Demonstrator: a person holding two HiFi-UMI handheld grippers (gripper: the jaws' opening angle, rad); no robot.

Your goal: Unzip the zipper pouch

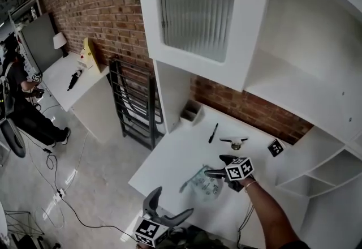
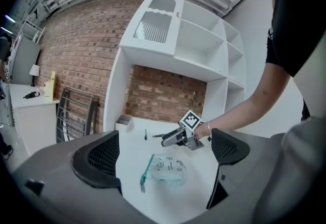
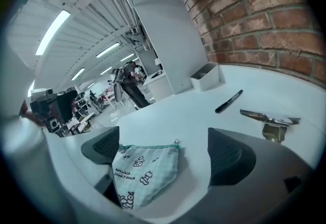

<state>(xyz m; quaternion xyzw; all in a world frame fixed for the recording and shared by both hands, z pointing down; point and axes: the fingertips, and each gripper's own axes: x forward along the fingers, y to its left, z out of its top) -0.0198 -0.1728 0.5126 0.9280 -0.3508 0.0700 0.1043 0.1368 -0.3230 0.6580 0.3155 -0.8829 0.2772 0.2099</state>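
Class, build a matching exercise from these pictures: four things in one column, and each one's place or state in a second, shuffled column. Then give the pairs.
1. pale green checked fabric zipper pouch
2. black marker pen
3. small white open box
4. left claw

A. at the back, by the red brick wall
B. jaws apart, holding nothing
C. lying flat in front of the open right claw
D. between the box and the grey metal tool

Pairs: 1-C, 2-D, 3-A, 4-B

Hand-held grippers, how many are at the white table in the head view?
2. The left hand-held gripper hangs open off the table's near corner; the right hand-held gripper is open over the table, beside the zipper pouch. None seems hidden.
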